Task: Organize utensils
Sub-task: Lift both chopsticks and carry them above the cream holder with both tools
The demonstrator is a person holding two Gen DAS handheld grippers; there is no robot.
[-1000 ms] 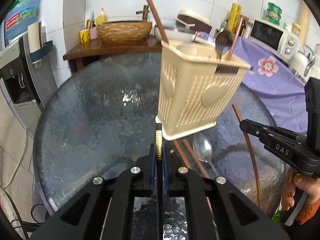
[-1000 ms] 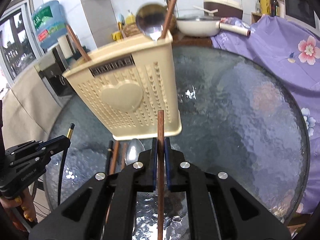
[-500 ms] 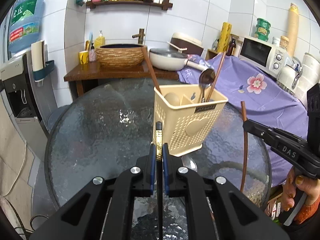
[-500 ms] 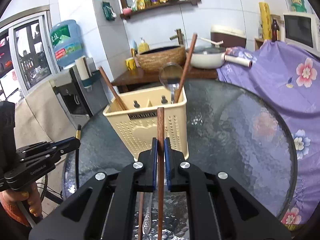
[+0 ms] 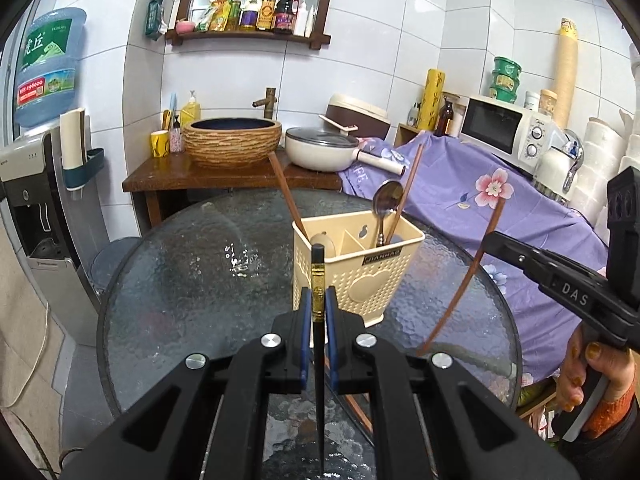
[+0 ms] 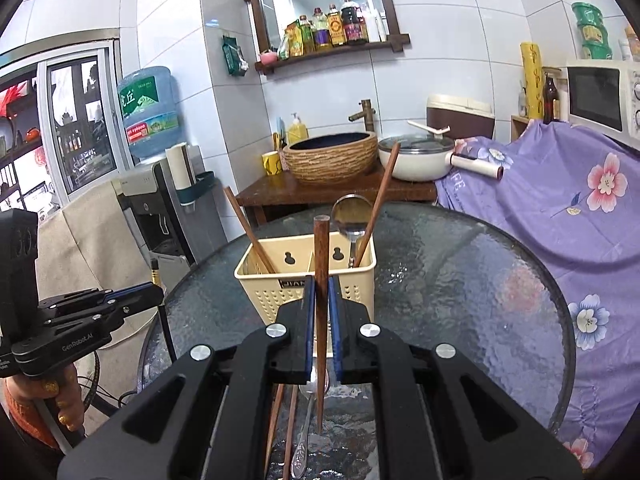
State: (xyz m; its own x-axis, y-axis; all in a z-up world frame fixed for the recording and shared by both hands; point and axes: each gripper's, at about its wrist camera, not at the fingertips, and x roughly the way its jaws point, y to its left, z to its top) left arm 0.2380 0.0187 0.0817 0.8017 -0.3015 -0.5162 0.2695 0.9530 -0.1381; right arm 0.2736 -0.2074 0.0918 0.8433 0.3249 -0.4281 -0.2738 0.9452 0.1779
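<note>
Round glass desk [image 5: 180,280] takes up most of the room here, and it sits below and out in front of both tools. On it, straight ahead of both tools, stands the cream plastic utensil basket [image 5: 360,276]. It's already got two brown chopsticks and a metal spoon [image 5: 387,204] standing in it, one stick leaning in the left compartment, the spoon and the other stick in the right one.

Left tool [image 5: 319,312] is clamped tight on a black chopstick [image 5: 318,280] with a gold band, which pokes up past its tips, in line with the basket's left end. Right tool [image 6: 320,312] is squeezed shut on a brown chopstick [image 6: 321,264], held upright just in front of the basket's middle.

Under the right tool, on the glass, there's still a loose spoon [image 6: 306,420] and a couple of brown chopsticks [image 6: 280,420] lying next to each other.
</note>
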